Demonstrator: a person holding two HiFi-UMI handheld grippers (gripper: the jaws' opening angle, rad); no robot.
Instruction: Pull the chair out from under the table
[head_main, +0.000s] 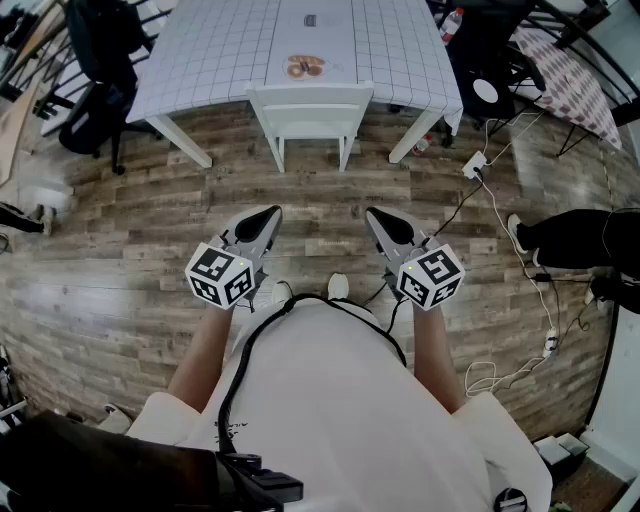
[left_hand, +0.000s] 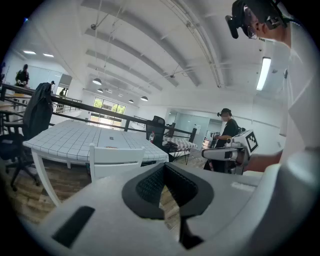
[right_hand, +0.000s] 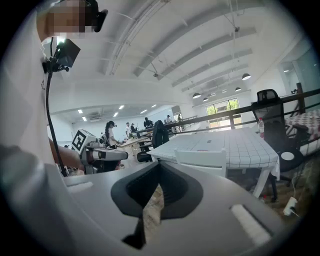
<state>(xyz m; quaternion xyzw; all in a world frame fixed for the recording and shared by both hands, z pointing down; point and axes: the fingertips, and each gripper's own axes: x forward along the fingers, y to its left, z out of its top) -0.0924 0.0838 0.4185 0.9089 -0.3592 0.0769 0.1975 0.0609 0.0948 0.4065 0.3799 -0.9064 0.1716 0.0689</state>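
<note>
A white chair (head_main: 310, 108) stands tucked under the near edge of a white table with a grid-pattern cloth (head_main: 220, 45); only its backrest and rear legs show. The chair (left_hand: 116, 159) also appears ahead in the left gripper view, and the same chair (right_hand: 202, 161) in the right gripper view. My left gripper (head_main: 268, 218) and right gripper (head_main: 380, 218) hover side by side over the wooden floor, well short of the chair. Both are shut with nothing between the jaws.
Black office chairs stand at the table's far left (head_main: 95, 60) and far right (head_main: 490, 55). A power strip with white cables (head_main: 475, 165) trails across the floor on the right. Another person's legs (head_main: 570, 240) reach in at the right edge.
</note>
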